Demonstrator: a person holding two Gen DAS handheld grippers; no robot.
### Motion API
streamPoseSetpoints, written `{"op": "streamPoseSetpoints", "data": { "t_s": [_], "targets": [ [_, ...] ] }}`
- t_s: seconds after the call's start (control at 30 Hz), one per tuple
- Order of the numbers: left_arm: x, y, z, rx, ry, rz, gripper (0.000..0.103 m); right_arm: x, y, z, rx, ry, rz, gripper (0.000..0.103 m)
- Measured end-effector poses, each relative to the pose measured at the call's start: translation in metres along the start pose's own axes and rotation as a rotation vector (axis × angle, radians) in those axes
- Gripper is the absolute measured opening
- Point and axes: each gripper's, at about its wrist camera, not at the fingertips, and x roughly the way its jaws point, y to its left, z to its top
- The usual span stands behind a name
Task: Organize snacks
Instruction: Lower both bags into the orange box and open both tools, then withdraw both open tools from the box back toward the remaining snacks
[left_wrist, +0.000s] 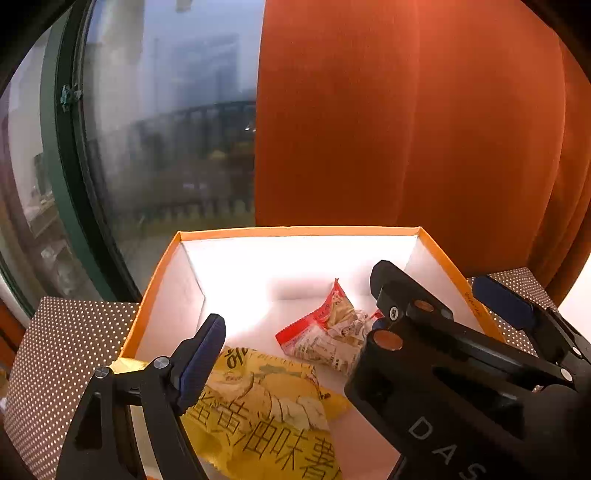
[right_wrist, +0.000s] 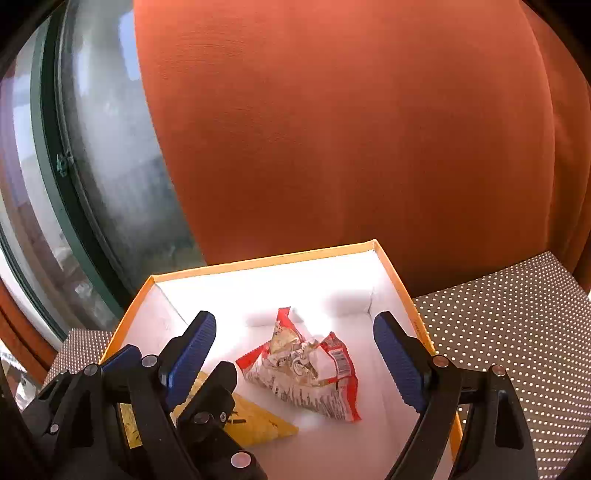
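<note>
Snacks lie inside an open cardboard box with an orange rim and white inner walls (left_wrist: 295, 232), which sits on a table covered in brown cloth with white dots (left_wrist: 74, 332). A crumpled red and white snack packet (left_wrist: 325, 332) rests on the box floor near the centre of the frame, and a larger yellow snack bag with black Chinese lettering (left_wrist: 266, 413) lies at the lower centre, close to it.

In the left wrist view, my left tool (left_wrist: 354, 317) has its blue-padded fingers (left_wrist: 203, 354) spread wide apart over the box, holding nothing; the yellow bag is just beside the left finger. My right tool crosses the lower right of that frame.

In the right wrist view, my right tool (right_wrist: 299, 354) is also spread apart and empty, its fingers on either side of the red and white packet (right_wrist: 306, 373) without touching it. An orange curtain (right_wrist: 351, 129) fills the background, with a dark-framed window (right_wrist: 92, 147) at the left.
</note>
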Motion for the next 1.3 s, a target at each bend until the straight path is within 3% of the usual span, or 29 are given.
{"op": "streamPoseSetpoints", "data": {
  "t_s": [0.7,1.3],
  "targets": [
    [-0.099,0.001,-0.014,-0.004,-0.106,-0.001,0.083,-0.090,0.023,-0.002,-0.089,-0.056,-0.018,0.090],
    [-0.177,-0.014,-0.057,0.016,-0.190,-0.013,0.083,-0.168,0.032,-0.026,-0.128,-0.110,-0.024,0.090]
  ]
}}
